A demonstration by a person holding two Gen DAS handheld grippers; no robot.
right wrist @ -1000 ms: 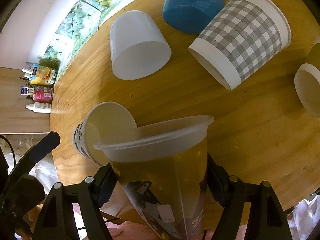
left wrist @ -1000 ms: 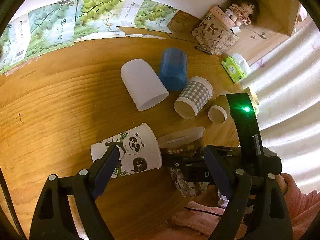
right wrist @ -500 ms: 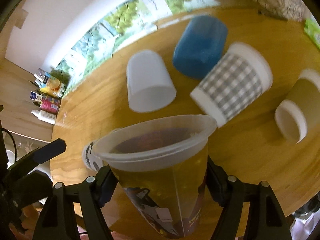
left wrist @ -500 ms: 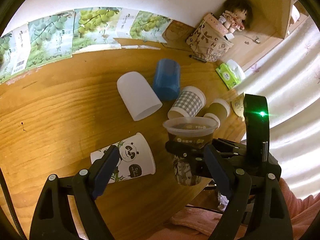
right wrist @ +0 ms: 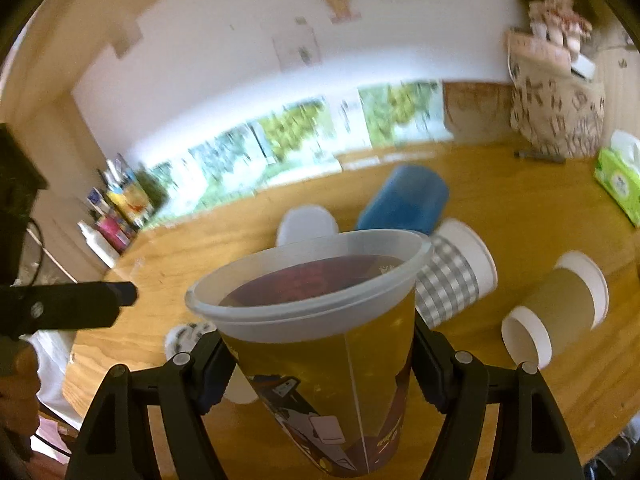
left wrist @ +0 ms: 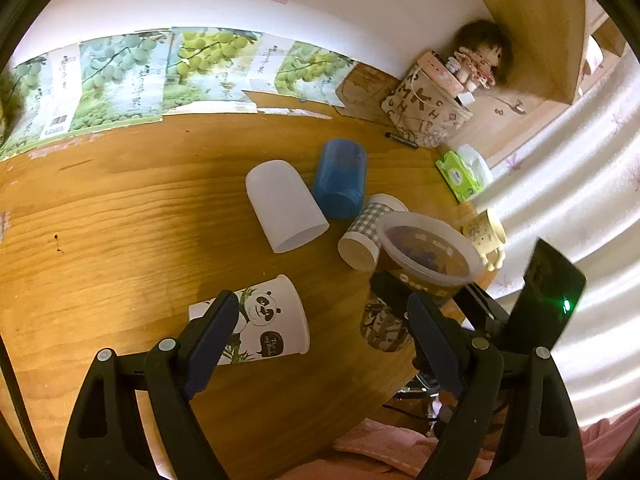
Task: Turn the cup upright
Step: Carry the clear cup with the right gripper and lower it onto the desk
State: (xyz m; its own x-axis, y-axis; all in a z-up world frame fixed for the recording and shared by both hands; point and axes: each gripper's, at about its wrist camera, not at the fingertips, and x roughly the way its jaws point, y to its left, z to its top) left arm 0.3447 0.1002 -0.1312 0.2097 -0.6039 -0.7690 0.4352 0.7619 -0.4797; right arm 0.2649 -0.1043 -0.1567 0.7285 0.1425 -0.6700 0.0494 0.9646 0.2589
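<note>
My right gripper is clamped on the translucent plastic cup, both fingers pressing its printed sides. A second ago its mouth tipped forward toward the table; now the rim has swung up and faces nearly skyward, and the cup rides higher above the wooden table. I judge the flip all but finished: what remains is to set it down on its base in a free spot near the table edge. My left gripper hangs spread wide and empty above the panda cup, which lies on its side, as do the white cup, blue cup and checked cup.
</note>
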